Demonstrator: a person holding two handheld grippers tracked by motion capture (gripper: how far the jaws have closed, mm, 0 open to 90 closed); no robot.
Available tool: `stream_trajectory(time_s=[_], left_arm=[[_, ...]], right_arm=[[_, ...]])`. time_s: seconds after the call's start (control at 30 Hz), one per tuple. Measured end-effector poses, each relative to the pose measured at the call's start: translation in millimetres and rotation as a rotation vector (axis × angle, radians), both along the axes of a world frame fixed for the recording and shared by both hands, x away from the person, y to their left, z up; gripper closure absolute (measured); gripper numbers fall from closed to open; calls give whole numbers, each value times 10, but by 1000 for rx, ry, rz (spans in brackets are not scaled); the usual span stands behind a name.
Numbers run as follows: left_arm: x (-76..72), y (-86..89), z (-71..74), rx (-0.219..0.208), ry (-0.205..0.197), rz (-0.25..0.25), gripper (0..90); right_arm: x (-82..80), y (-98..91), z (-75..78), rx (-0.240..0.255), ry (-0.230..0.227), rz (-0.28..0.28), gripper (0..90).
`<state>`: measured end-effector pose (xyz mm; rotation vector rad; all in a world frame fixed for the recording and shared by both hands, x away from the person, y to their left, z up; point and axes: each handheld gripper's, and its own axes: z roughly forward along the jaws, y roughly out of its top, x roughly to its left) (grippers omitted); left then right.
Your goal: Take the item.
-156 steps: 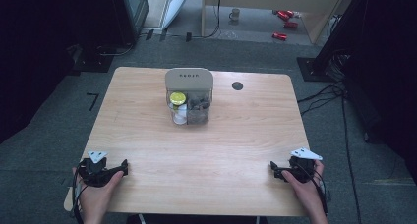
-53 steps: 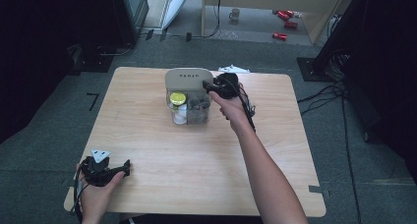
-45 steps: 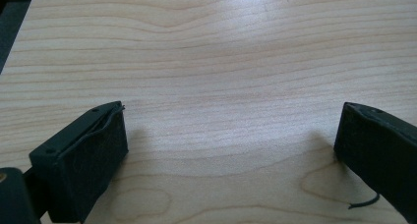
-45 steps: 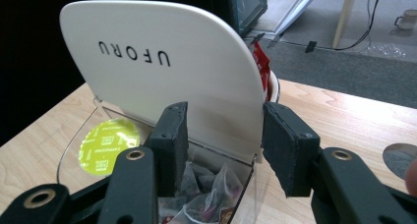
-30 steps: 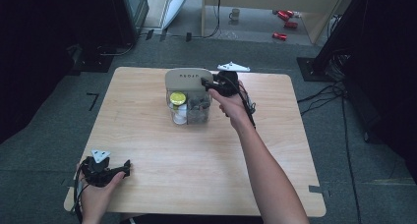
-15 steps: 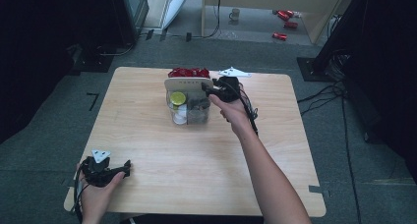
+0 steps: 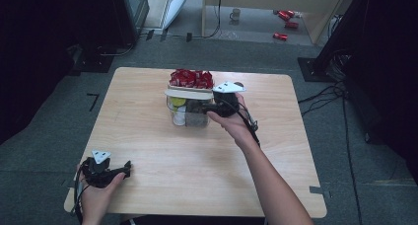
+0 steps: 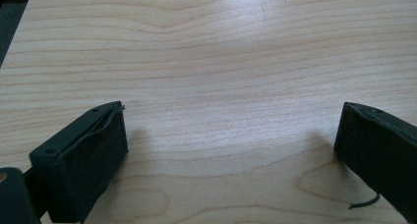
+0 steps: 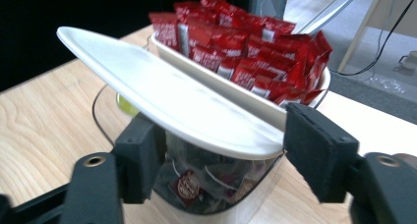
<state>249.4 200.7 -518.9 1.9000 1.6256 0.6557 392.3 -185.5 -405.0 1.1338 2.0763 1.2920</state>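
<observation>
A clear container [image 7: 190,117] stands at the table's far middle. Its white lid [image 7: 190,93] lies tilted over the near half, leaving red packets [image 7: 191,78] bare in the far half. In the right gripper view the lid [image 9: 172,101] slopes down between the jaws of my right gripper [image 9: 221,155]. The jaws have just been opening and stand apart at the lid's low edge. Tea bags [image 9: 196,180] and a yellow-capped jar [image 9: 125,106] show under the lid. My left gripper [image 7: 125,168] rests open on the near left of the table, with bare wood between its jaws [image 8: 231,150].
The wooden table [image 7: 148,151] is bare in front of the container. On the floor beyond it lie red cans [image 7: 286,18] and a mug [image 7: 236,14]. Cables [image 7: 325,94] run along the floor at the right.
A second ago the lid lay flat over the whole container. It has since slid toward the near side and tilted, baring the red packets. The right gripper came nearer with it; the left stayed put.
</observation>
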Motion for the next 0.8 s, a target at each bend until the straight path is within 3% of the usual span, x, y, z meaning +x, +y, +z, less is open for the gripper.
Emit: stream_trajectory(time_s=[0.17,0.37,0.43,0.53,0.8], left_arm=[[-3,-8,1,0,2,-3,0],[-3,-9,0,0,1,-3,0],[-3,-8,0,0,1,-3,0],[-3,-8,0,0,1,-3,0],[-3,-8,0,0,1,-3,0]], right_arm=[[-3,-140,-194,12,88,-15,296],[36,-332,-306,70,136,-41,306],[55,-414,-350,42,144,-71,316],[67,-464,-375,42,149,-89,325],[87,-491,-242,99,111,-120,396]])
